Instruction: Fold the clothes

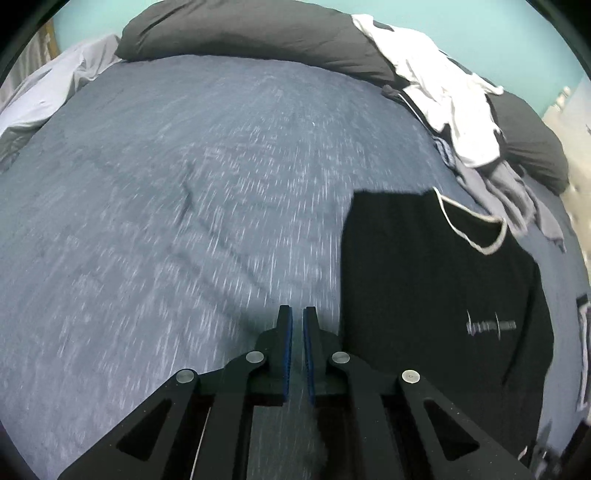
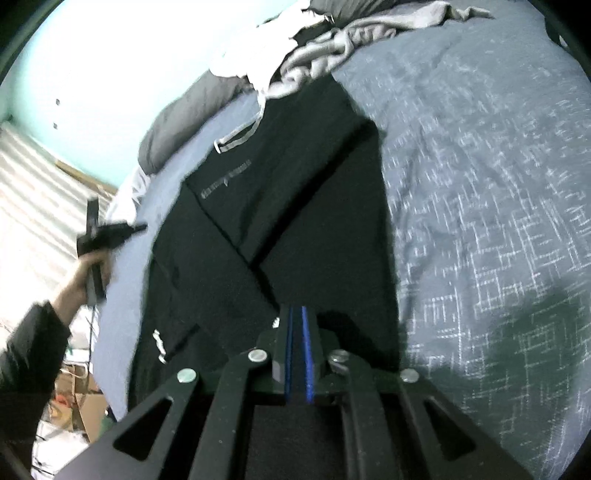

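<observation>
— So, where is the black hoodie point(image 2: 280, 206)?
— Flat on the bed point(image 1: 177, 192), partly folded, beside a pile of clothes point(image 1: 454, 110) near the dark pillows point(image 1: 240, 33).
— And the right tongs point(image 2: 297, 314)?
— Clenched, low over the hoodie's fabric; whether they pinch cloth I cannot tell.
— The left tongs point(image 1: 297, 314)?
— Slightly parted, gripping nothing, above the bedspread just beside the hoodie.

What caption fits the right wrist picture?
Right gripper shut above a black hoodie spread on the blue bedspread.
</observation>
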Demonstrator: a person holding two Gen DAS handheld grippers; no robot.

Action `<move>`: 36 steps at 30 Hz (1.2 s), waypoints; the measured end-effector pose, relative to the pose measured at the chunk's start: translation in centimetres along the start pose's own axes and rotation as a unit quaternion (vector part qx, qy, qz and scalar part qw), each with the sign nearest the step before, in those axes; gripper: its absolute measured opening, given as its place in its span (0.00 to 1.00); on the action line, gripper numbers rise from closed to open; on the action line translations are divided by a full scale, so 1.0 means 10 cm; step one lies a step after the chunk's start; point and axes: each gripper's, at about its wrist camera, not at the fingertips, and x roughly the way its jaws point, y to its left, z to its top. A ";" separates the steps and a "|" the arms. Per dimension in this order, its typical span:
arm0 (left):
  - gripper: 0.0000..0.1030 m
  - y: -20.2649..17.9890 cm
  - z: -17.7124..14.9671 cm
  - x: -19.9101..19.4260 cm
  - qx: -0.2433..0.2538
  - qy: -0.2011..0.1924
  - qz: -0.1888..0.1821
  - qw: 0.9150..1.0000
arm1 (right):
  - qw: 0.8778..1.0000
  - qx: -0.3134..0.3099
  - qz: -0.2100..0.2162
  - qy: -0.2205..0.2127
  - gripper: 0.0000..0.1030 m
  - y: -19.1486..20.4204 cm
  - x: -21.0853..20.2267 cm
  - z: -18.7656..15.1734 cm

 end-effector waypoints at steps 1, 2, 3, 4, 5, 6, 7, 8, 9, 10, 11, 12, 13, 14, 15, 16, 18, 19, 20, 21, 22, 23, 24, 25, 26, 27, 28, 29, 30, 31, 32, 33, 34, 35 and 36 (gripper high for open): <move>0.07 0.00 -0.09 -0.07 0.003 0.002 -0.003 1.000 | 1.000 -0.002 0.008 -0.004 0.07 0.04 -0.02 0.01; 0.08 0.00 -0.17 -0.13 0.008 0.004 -0.005 1.000 | 1.000 -0.009 0.016 -0.008 0.07 0.11 -0.03 0.02; 0.10 0.00 -0.25 -0.19 0.012 0.007 -0.007 1.000 | 1.000 -0.019 0.024 -0.006 0.07 0.18 -0.02 0.02; 0.11 -0.02 -0.33 -0.25 0.015 0.009 -0.009 1.000 | 0.999 -0.029 0.031 -0.004 0.07 0.25 0.00 0.02; 0.12 -0.03 -0.41 -0.30 0.019 0.012 -0.011 1.000 | 0.999 -0.039 0.037 -0.001 0.06 0.33 0.02 0.02; 0.13 -0.04 -0.49 -0.35 0.022 0.014 -0.013 1.000 | 0.998 -0.048 0.039 0.007 0.06 0.40 0.07 0.01; 0.13 -0.06 -0.57 -0.41 0.026 0.017 -0.014 0.999 | 0.998 -0.056 0.038 0.015 0.06 0.46 0.13 0.01; 0.13 -0.07 -0.65 -0.46 0.029 0.020 -0.016 0.999 | 0.998 -0.058 0.029 0.027 0.06 0.49 0.21 -0.01; 0.14 -0.08 -0.73 -0.52 0.032 0.021 -0.018 0.999 | 0.997 -0.059 0.021 0.037 0.06 0.52 0.28 -0.02; 0.14 -0.09 -0.80 -0.58 0.034 0.022 -0.021 0.999 | 0.997 -0.054 0.015 0.046 0.06 0.51 0.33 -0.04; 0.14 -0.11 -0.86 -0.63 0.035 0.022 -0.023 0.999 | 0.997 -0.050 0.009 0.053 0.07 0.49 0.37 -0.06; 0.14 -0.12 -0.92 -0.69 0.037 0.023 -0.026 0.999 | 0.998 -0.044 0.005 0.054 0.07 0.46 0.35 -0.07; 0.14 -0.13 -0.98 -0.74 0.038 0.025 -0.030 0.999 | 0.998 -0.038 0.002 0.055 0.07 0.44 0.33 -0.09; 0.15 -0.13 -1.03 -0.79 0.039 0.027 -0.033 0.998 | 0.998 -0.033 -0.002 0.057 0.07 0.41 0.32 -0.10; 0.17 -0.13 -1.09 -0.83 0.039 0.030 -0.037 0.998 | 0.998 -0.027 -0.006 0.058 0.07 0.38 0.30 -0.12; 0.18 -0.14 -1.15 -0.88 0.040 0.034 -0.041 0.998 | 0.998 -0.022 -0.009 0.059 0.07 0.35 0.28 -0.13; 0.22 -0.13 -1.26 -0.97 0.042 0.039 -0.048 0.997 | 0.998 -0.010 -0.016 0.061 0.07 0.30 0.25 -0.17; 0.22 -0.14 -1.31 -1.01 0.043 0.041 -0.051 0.997 | 0.998 -0.005 -0.020 0.063 0.07 0.27 0.23 -0.18; 0.22 -0.13 -1.37 -1.06 0.044 0.043 -0.055 0.997 | 0.998 0.001 -0.024 0.064 0.07 0.24 0.21 -0.20; 0.23 -0.13 -1.43 -1.11 0.045 0.044 -0.060 0.996 | 0.997 0.007 -0.027 0.065 0.07 0.21 0.19 -0.21; 0.23 -0.12 -1.49 -1.15 0.045 0.045 -0.065 0.996 | 0.997 0.010 -0.031 0.068 0.07 0.19 0.17 -0.23; 0.25 -0.11 -1.55 -1.18 0.047 0.047 -0.069 0.995 | 0.997 0.007 -0.036 0.074 0.07 0.19 0.11 -0.25; 0.28 -0.10 -1.61 -1.21 0.049 0.051 -0.072 0.995 | 0.996 0.003 -0.041 0.081 0.07 0.19 0.05 -0.26; 0.30 -0.09 -1.67 -1.24 0.052 0.053 -0.075 0.994 | 0.995 -0.001 -0.046 0.088 0.07 0.19 -0.01 -0.28; 0.30 -0.09 -1.73 -1.26 0.056 0.055 -0.076 0.994 | 0.994 -0.005 -0.051 0.095 0.07 0.18 -0.07 -0.30; 0.30 -0.08 -1.80 -1.28 0.059 0.058 -0.077 0.994 | 0.993 -0.008 -0.056 0.102 0.08 0.18 -0.12 -0.32; 0.30 -0.07 -1.87 -1.29 0.061 0.061 -0.079 0.993 | 0.992 -0.012 -0.062 0.109 0.09 0.18 -0.18 -0.34; 0.31 -0.07 -1.94 -1.30 0.062 0.065 -0.082 0.993 | 0.991 -0.016 -0.067 0.116 0.12 0.18 -0.24 -0.35; 0.31 -0.06 -2.01 -1.31 0.061 0.070 -0.085 0.992 | 0.990 -0.019 -0.072 0.122 0.19 0.18 -0.30 -0.37; 0.31 -0.05 -2.08 -1.32 0.061 0.075 -0.089 0.991 | 0.988 -0.023 -0.077 0.129 0.25 0.18 -0.36 -0.39; 0.32 -0.04 -2.15 -1.33 0.060 0.079 -0.094 0.991 | 0.987 -0.027 -0.082 0.136 0.38 0.17 -0.41 -0.41; 0.33 -0.04 -2.22 -1.34 0.060 0.084 -0.097 0.990 | 0.985 -0.031 -0.087 0.143 0.42 0.17 -0.47 -0.42; 0.34 -0.03 -2.28 -1.35 0.060 0.088 -0.100 0.989 | 0.984 -0.034 -0.092 0.150 0.42 0.17 -0.53 -0.44; 0.38 -0.02 -2.35 -1.36 0.059 0.092 -0.103 0.989 | 0.982 -0.038 -0.096 0.156 0.42 0.17 -0.59 -0.46; 0.42 -0.01 -2.41 -1.36 0.058 0.097 -0.106 0.988 | 0.980 -0.042 -0.101 0.163 0.43 0.17 -0.65 -0.48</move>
